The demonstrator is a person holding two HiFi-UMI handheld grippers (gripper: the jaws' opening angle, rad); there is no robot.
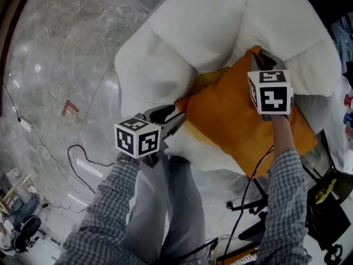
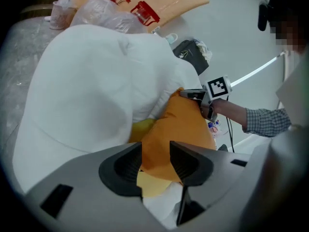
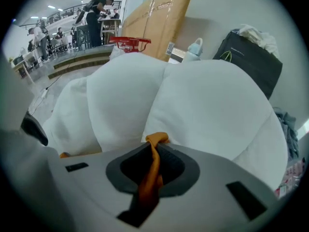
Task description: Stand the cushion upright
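An orange cushion lies tilted on the seat of a big white padded armchair, with its top corner against the backrest. My right gripper is shut on that top corner, and a fold of orange fabric is pinched between the jaws of the right gripper. My left gripper is at the cushion's lower left corner. In the left gripper view the cushion shows through the gap of the open left gripper; the pads do not press on it. A yellow piece lies under the cushion.
The armchair stands on a marbled floor with cables trailing at the left. A black stand is at the right. Behind the chair lean a cardboard sheet and a black bag. The person's legs are before the seat.
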